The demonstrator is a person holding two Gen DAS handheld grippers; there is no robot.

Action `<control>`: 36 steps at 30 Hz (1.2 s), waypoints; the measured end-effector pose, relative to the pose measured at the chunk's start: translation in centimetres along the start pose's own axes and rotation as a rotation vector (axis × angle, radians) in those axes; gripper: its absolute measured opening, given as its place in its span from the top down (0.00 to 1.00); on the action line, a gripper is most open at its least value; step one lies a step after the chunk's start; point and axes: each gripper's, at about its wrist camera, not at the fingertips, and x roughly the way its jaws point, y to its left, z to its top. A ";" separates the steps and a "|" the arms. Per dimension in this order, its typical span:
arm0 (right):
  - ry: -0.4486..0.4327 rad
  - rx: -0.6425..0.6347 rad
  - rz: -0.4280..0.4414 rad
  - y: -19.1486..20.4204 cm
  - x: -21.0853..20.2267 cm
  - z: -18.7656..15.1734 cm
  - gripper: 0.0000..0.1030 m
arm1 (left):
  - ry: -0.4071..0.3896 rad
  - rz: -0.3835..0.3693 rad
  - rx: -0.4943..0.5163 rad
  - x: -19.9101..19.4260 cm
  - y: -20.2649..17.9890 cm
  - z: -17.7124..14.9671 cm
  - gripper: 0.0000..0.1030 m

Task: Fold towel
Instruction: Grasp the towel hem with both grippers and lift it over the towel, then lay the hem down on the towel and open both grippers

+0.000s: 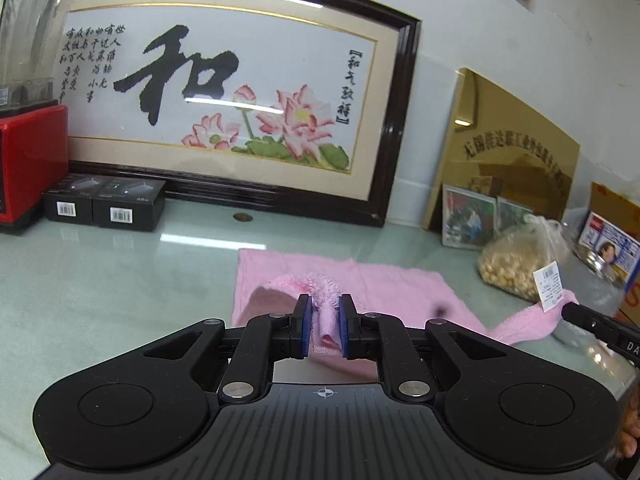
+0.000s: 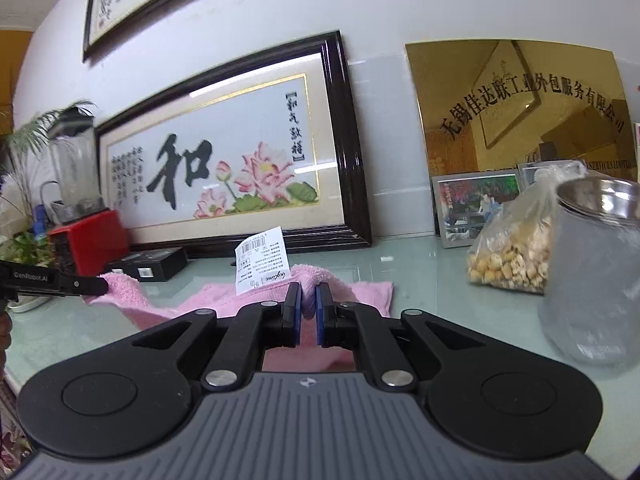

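Two corners of the pink towel [image 1: 384,280] are pinched, one in each hand-held gripper I am running. In the left wrist view my left hand-held gripper [image 1: 325,322] sits at lower centre, its blue pads narrow and clamped on a bunched fold of terry. In the right wrist view my right hand-held gripper [image 2: 308,304] is pressed nearly shut on another lifted corner, beside the white paper tag [image 2: 262,266] that stands up from the cloth. Between the two grips the towel sags; the rest lies on the pale green counter [image 1: 120,272], centre right of the left frame. Behind it a framed lotus embroidery [image 1: 240,96] leans on the wall. Right of the towel sits a clear bag of pale nuts [image 2: 508,256].
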 end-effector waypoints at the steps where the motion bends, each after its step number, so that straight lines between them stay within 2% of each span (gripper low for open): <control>1: 0.010 -0.002 -0.015 -0.1 1.5 0.7 0.93 | 0.005 0.015 -0.006 1.3 0.0 0.8 0.86; 4: 0.048 -0.003 -0.064 -0.7 5.8 1.7 0.93 | 0.027 0.082 -0.015 5.2 0.3 2.3 0.87; 9: 0.148 -0.004 -0.107 -2.5 12.4 2.8 0.93 | 0.092 0.141 -0.040 11.3 1.3 3.4 0.87; 13: 0.213 -0.024 -0.145 -3.0 15.9 1.8 0.93 | 0.117 0.164 -0.024 14.6 1.9 3.3 0.86; 15: 0.236 -0.038 -0.164 -3.0 17.2 1.4 0.93 | 0.115 0.153 -0.022 15.5 2.3 3.2 0.83; 17: 0.248 -0.045 -0.185 -3.0 18.2 0.9 0.92 | 0.115 0.167 -0.011 15.9 2.7 3.0 0.74; 21: 0.237 -0.027 -0.210 -3.3 19.3 0.5 0.92 | 0.062 0.195 0.007 15.0 3.7 3.1 0.60; 23: 0.226 -0.019 -0.213 -3.5 19.3 0.5 0.92 | 0.043 0.194 0.010 14.2 4.0 3.3 0.44; 25: 0.208 -0.005 -0.220 -3.8 19.1 0.4 0.91 | 0.044 0.173 0.037 13.7 3.8 3.3 0.33; 26: 0.216 -0.006 -0.216 -3.9 19.3 0.4 0.90 | 0.046 0.162 0.053 13.5 3.8 3.1 0.31; 28: 0.233 0.017 -0.236 -4.5 19.7 0.2 0.83 | 0.057 0.139 0.087 13.1 3.7 2.6 0.29; 30: 0.254 0.049 -0.244 -5.2 20.0 0.2 0.83 | 0.102 0.127 0.114 13.9 3.4 2.2 0.29; 33: 0.194 0.122 -0.215 -6.2 18.7 0.6 0.83 | 0.184 0.123 0.173 15.1 2.8 1.3 0.29; 35: 0.129 0.150 -0.161 -6.7 17.2 1.3 0.79 | 0.211 0.139 0.194 15.4 2.6 0.7 0.29; 36: 0.115 0.156 -0.133 -6.8 16.8 1.5 0.74 | 0.222 0.140 0.204 15.5 2.6 0.5 0.29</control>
